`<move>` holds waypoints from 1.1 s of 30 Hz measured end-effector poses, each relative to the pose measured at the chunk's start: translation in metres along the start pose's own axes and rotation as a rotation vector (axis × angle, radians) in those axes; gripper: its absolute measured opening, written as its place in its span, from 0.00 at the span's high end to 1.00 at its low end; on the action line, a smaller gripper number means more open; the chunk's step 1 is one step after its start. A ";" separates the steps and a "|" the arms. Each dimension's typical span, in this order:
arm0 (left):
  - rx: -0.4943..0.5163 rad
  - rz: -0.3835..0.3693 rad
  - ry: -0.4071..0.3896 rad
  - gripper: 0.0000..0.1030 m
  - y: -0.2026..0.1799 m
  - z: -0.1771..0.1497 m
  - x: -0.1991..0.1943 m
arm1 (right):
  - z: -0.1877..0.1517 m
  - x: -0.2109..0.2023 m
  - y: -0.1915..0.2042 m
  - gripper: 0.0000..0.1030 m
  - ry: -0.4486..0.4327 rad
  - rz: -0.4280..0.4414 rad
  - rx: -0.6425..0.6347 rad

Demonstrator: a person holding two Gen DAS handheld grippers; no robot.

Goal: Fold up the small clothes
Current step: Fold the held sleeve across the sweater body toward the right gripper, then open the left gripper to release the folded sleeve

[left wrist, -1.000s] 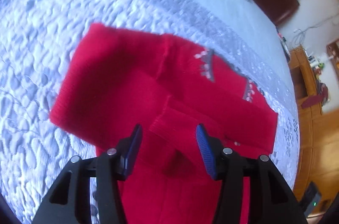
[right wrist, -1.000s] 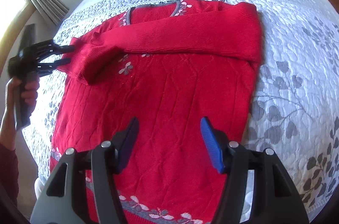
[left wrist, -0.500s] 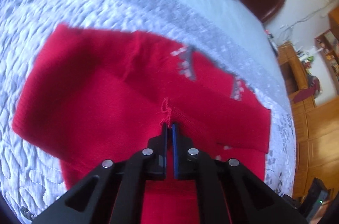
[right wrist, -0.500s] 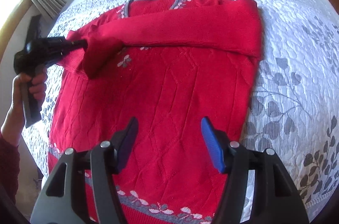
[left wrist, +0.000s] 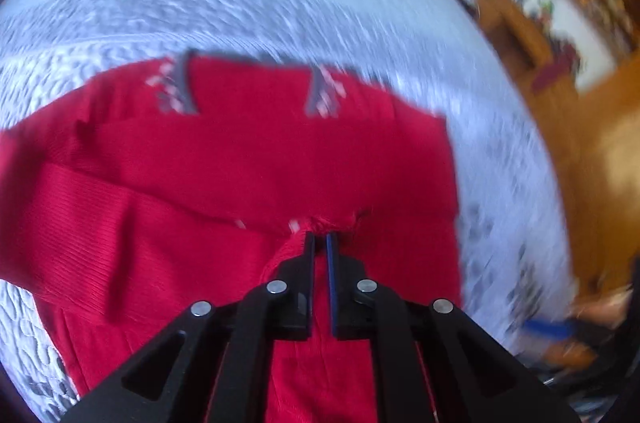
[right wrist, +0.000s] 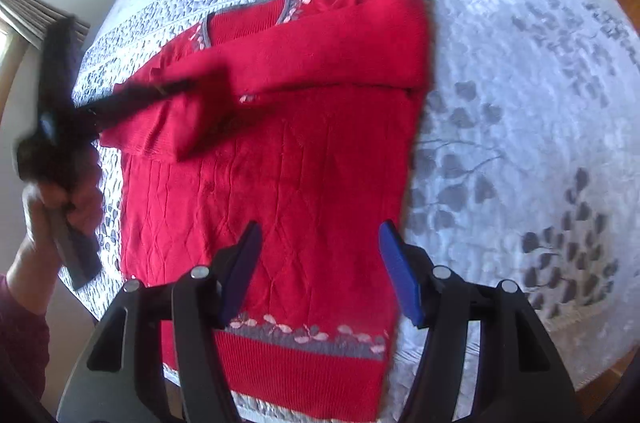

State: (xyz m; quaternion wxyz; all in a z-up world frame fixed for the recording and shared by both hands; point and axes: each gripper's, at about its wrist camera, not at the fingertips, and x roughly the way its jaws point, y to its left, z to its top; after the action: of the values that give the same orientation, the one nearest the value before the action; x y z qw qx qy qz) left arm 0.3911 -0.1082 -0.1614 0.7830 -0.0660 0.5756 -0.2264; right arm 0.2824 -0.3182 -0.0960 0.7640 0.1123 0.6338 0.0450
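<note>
Here, spread flat on the bed [right wrist: 520, 71], over its grey-and-white quilt with a leaf pattern: a red sweater [right wrist: 288, 183], neckline at the far end from the right wrist camera, hem band of grey with pale flowers at the near end. Across the sweater's chest, a folded sleeve [right wrist: 320, 55], running from the sweater's right edge toward its left. At the sleeve's cuff end, on the sweater's left side, the left gripper [left wrist: 320, 241], jaws pressed nearly together with a bunch of red knit pinched between the tips; blurred in both views. Beyond the sweater's left edge, in the right wrist view, the person's hand [right wrist: 60, 199] wrapped around that gripper's dark handle, with a dark red cuff below it. Above the sweater's lower half, near the hem, the right gripper [right wrist: 320, 263], jaws spread wide, blue pads apart, nothing between them, no contact with the cloth. Past the sweater's neckline, a grey patterned band across the quilt, then plain pale fabric. Off to the sweater's right in the left wrist view, blurred orange-brown wooden furniture [left wrist: 592, 159].
</note>
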 end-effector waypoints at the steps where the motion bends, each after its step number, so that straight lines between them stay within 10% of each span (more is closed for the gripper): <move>1: 0.032 0.033 0.020 0.95 -0.010 -0.005 0.003 | 0.002 -0.003 0.000 0.41 0.003 -0.001 0.005; 5: 0.041 0.098 0.003 0.83 -0.014 -0.011 -0.016 | 0.012 -0.011 0.004 0.41 0.027 -0.042 0.011; 7: 0.028 0.132 -0.015 0.58 -0.009 -0.010 -0.032 | 0.018 -0.018 0.010 0.41 0.021 -0.049 0.006; 16: -0.007 0.262 -0.065 0.39 0.021 0.002 -0.107 | 0.052 -0.048 0.045 0.40 -0.047 -0.080 -0.028; 33: -0.077 0.328 -0.047 0.33 0.062 0.015 -0.165 | 0.086 -0.033 0.068 0.37 -0.009 -0.078 0.031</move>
State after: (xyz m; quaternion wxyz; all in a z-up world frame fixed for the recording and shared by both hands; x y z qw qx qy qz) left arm 0.3835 0.0152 -0.0353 0.8195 -0.0065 0.5685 -0.0720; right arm 0.3652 -0.2691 -0.0342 0.7661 0.0993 0.6350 0.0049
